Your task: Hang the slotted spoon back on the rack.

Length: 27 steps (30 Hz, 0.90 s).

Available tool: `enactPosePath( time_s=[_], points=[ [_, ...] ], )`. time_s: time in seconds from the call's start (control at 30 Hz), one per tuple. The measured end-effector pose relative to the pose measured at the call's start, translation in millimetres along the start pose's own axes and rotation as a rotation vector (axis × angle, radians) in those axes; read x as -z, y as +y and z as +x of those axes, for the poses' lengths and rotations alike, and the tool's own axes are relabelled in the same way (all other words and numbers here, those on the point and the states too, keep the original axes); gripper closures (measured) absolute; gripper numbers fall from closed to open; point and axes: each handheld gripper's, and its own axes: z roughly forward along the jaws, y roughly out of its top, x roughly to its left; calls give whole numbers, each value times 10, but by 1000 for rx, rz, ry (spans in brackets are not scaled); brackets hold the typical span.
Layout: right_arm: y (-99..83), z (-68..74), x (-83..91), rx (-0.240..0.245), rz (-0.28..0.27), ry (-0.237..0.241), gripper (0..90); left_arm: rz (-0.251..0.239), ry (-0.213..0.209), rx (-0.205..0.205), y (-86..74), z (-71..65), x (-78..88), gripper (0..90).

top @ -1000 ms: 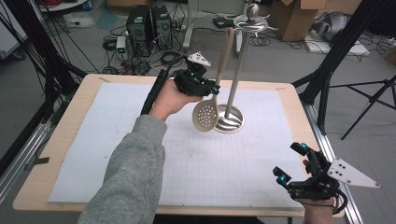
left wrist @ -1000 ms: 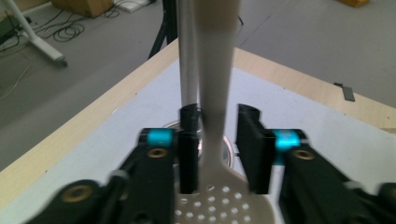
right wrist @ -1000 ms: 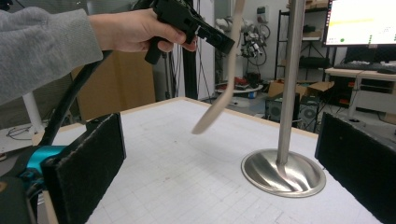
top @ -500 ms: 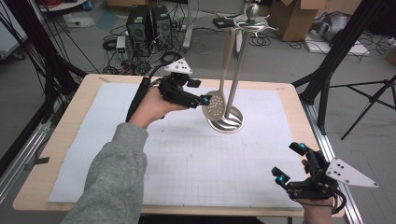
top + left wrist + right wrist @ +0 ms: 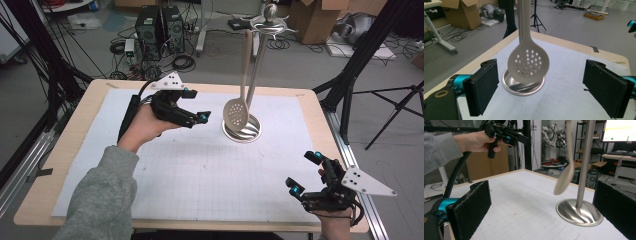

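Note:
A pale slotted spoon (image 5: 236,113) hangs by its handle from the top of a steel stand (image 5: 257,65), with its bowl just above the round base. My left gripper (image 5: 196,106) is held to the left of the spoon, apart from it. Its jaws have just been opening, and nothing is between them. In the left gripper view the spoon (image 5: 529,62) hangs ahead of the wide-apart pads (image 5: 484,85). My right gripper (image 5: 304,172) rests open near the table's front right corner. In the right gripper view it faces the spoon (image 5: 564,182) and the stand (image 5: 584,165).
A white gridded mat (image 5: 200,175) covers the wooden table (image 5: 65,155). Black frame posts (image 5: 365,55) stand at the right, with boxes, computers and cables on the floor beyond. The left gripper (image 5: 511,138) is up high in the right gripper view.
My left gripper has let go of the spoon and drawn back to the left. The spoon has swung from a tilt to hang beside the pole. The right gripper has not moved.

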Motion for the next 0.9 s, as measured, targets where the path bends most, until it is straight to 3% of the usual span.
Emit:
enactPosePath(
  time_s=[0.13,0.47,0.57,0.9],
  points=[
    [9,2,-18,5,1,5,7,-8,28,-4,-88,14,120,138],
    [6,-8,-110,1,12,23,7,-17,87,35,-366,41,452,138],
    [12,-20,-119,5,5,25,7,-39,104,17,-449,48,563,141],
    [4,-49,-162,-3,11,28,7,-67,138,27,-702,44,837,139]
  ],
)
